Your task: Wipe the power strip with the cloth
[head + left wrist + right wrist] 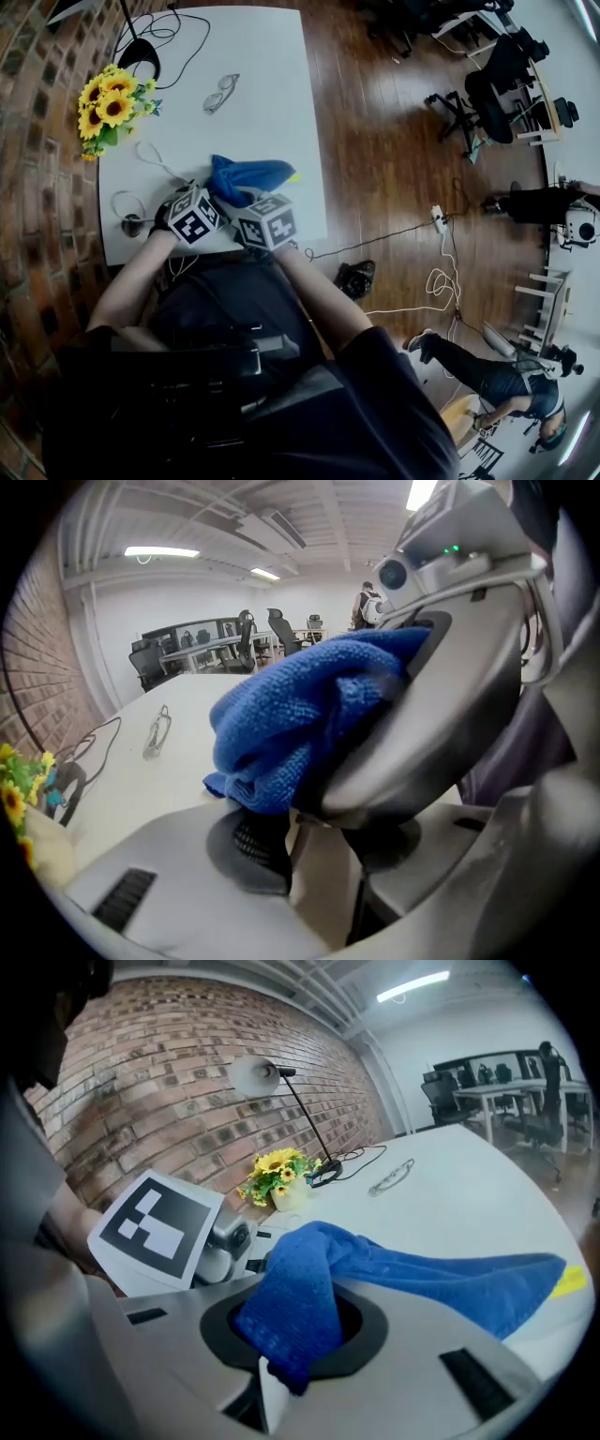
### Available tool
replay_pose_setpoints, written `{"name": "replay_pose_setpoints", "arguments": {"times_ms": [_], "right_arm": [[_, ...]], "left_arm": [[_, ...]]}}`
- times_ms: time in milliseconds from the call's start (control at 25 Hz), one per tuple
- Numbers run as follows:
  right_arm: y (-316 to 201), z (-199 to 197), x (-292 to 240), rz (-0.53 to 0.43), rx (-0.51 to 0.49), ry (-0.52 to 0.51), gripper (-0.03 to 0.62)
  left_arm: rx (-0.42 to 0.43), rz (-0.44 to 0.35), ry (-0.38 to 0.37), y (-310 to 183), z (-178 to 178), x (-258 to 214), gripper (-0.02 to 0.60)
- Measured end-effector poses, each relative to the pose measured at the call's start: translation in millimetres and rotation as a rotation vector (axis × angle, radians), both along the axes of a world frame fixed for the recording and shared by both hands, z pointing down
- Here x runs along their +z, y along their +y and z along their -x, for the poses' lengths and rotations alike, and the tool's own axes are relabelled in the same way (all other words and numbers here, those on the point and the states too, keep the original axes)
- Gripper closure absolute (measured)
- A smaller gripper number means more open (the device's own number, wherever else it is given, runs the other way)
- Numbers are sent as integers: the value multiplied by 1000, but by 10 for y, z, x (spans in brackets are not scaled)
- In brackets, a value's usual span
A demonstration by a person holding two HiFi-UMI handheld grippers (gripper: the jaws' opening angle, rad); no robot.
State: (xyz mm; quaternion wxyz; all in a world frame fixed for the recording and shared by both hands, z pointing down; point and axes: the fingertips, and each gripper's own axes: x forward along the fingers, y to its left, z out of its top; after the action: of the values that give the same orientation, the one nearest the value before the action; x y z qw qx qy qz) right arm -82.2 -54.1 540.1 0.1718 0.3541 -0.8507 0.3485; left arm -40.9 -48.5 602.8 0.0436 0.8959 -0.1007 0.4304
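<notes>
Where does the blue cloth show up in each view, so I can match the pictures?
Head view: blue cloth left of centre, near the table's front edge.
Left gripper view: blue cloth at centre, bunched up.
Right gripper view: blue cloth at lower centre, trailing right.
Shared landmark: glasses on the table beyond it.

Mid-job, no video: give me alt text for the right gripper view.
The right gripper is shut on a bunched fold of blue cloth, which trails right across the white table. Behind it: a marker cube at left, sunflowers, a desk lamp and glasses, with a brick wall beyond.
</notes>
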Motion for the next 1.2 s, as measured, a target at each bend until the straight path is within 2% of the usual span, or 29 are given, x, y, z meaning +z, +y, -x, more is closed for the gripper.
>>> {"name": "replay_pose_setpoints", "arguments": {"times_ms": [200,280,440,600,720,920,1000,1080,1200], "right_arm": [[145,-32,67,95,-15,-81,531],[218,-104,125,113,-17,-71,533],[320,-265,174,116,-39,-34,533],[260,-535,-25,58,8,-46,533],[156,-891,-98,-11,45,43,533],[76,-1357,-113,-45,92,124,533],[46,-1388,-97,-102,44,198,531],[30,-1302,-56,-175,-54,296,531],[23,-1191,-16,-219,-127,331,530]], "left_arm": [[-5,-69,-1,-10,18,37,408],[-4,-79,-1,-3,16,37,408],[4,-130,-7,0,13,33,405],[26,-189,-30,6,17,37,405],[54,-245,-53,19,13,46,407],[110,-433,-129,42,7,-18,408],[111,-484,-151,27,7,-61,408],[106,-533,-175,-13,36,-64,408],[78,-562,-197,-53,77,-69,408]]}}
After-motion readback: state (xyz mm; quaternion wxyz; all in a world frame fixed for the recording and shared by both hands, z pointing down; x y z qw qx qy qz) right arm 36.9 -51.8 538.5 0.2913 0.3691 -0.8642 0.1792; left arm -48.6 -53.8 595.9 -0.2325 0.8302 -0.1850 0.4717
